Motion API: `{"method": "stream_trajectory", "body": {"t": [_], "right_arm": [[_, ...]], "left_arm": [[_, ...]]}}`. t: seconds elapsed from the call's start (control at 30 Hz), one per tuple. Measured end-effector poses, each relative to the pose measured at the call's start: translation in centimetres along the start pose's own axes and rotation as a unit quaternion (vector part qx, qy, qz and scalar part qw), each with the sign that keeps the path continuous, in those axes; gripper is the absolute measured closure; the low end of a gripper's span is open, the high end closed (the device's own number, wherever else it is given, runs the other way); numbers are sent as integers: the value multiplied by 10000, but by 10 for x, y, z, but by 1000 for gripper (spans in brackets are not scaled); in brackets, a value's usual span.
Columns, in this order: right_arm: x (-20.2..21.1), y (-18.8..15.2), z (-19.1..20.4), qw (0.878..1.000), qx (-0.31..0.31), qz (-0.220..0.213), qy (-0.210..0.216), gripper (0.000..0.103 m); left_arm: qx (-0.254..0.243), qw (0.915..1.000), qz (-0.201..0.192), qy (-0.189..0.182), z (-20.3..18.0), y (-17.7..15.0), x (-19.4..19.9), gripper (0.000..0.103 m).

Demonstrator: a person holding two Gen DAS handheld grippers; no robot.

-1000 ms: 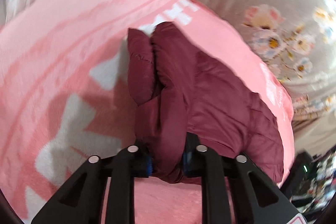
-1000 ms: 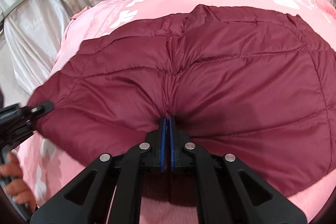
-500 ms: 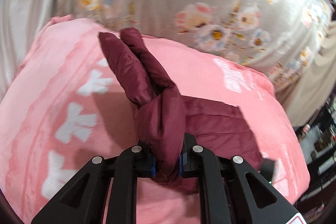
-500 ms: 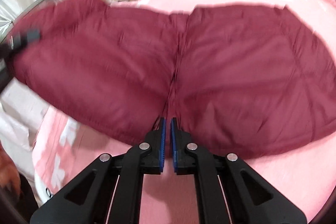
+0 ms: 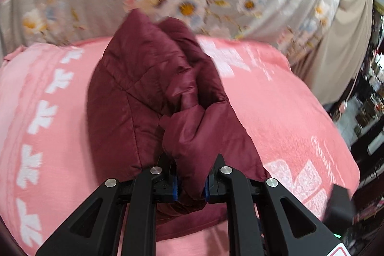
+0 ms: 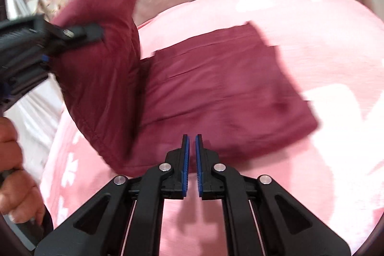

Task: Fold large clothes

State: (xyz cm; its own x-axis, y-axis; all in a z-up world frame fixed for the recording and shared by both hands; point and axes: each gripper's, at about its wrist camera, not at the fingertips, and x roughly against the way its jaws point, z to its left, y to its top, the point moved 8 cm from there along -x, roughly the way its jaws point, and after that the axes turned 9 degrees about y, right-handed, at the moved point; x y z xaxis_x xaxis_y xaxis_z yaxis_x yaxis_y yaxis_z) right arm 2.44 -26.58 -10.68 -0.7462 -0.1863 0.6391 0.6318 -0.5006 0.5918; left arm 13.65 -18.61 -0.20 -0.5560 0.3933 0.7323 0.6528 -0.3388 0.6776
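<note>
jacket [image 6: 216, 88] (maroon, quilted) | left gripper [image 5: 190, 184] pinching lifted fold | right gripper [image 6: 192, 167] nearly closed, empty

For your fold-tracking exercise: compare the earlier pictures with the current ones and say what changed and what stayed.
The right gripper has let go of the maroon jacket and drawn back. The left gripper, still clamped on it, has swung its side up and over. The pink blanket stayed put.
</note>
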Motion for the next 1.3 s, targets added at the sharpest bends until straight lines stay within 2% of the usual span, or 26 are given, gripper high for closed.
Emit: {"method": "stream_trajectory", "body": {"t": [0.1,0.13,0.17,0.23,0.27,0.3,0.33,0.37,0.43,0.5,0.53,0.7,0.83,0.9,1.0,1.1,1.2,1.3], "right_arm": [[13,0,-20,9997,-74,-78,-229,97],[18,0,-27,9994,-108,-104,-319,97],[19,-3,-28,9991,-127,-124,-374,97],[29,-1,-33,9984,-108,-207,-514,94],[36,2,-33,9978,-37,-292,-597,90],[38,8,-35,9974,15,-346,-638,81],[45,14,-34,9969,94,-428,-659,71],[50,19,-31,9964,166,-515,-649,67],[61,33,-18,9953,342,-695,-573,59],[65,47,-6,9945,475,-803,-481,50],[65,52,0,9944,517,-824,-412,45],[40,66,31,9958,634,-615,-233,44],[16,70,47,9943,909,-391,-392,43],[2,69,43,9944,910,-235,-480,46],[-14,62,24,9951,789,45,-588,93],[4,61,5,9978,481,-166,-431,99],[25,53,-18,9972,252,-335,-624,99],[28,37,-46,9963,16,-200,-840,99]], "left_arm": [[-164,9988,453,-45,-23,-17,-33,89],[-193,9978,625,-57,-28,-25,-43,82],[-171,9964,826,-99,-32,-34,-52,80],[-52,9958,872,-257,-32,-41,-49,76],[1,9960,826,-351,-30,-42,-42,67],[60,9959,752,-496,-27,-43,-31,60],[114,9958,663,-617,-23,-42,-19,45],[182,9963,487,-687,-14,-42,-1,32],[220,9984,237,-467,4,-42,17,23],[251,9995,206,-48,30,-48,27,23],[289,9993,254,25,37,-51,26,23],[420,9924,884,751,83,-86,-3,25],[553,9893,1154,703,96,-106,-15,25],[562,9889,1167,725,96,-108,-19,24],[520,9887,1192,748,93,-107,-22,24],[479,9888,1248,670,85,-107,-24,24],[428,9891,1301,538,77,-108,-27,24],[357,9888,1382,445,66,-111,-35,24]]}}
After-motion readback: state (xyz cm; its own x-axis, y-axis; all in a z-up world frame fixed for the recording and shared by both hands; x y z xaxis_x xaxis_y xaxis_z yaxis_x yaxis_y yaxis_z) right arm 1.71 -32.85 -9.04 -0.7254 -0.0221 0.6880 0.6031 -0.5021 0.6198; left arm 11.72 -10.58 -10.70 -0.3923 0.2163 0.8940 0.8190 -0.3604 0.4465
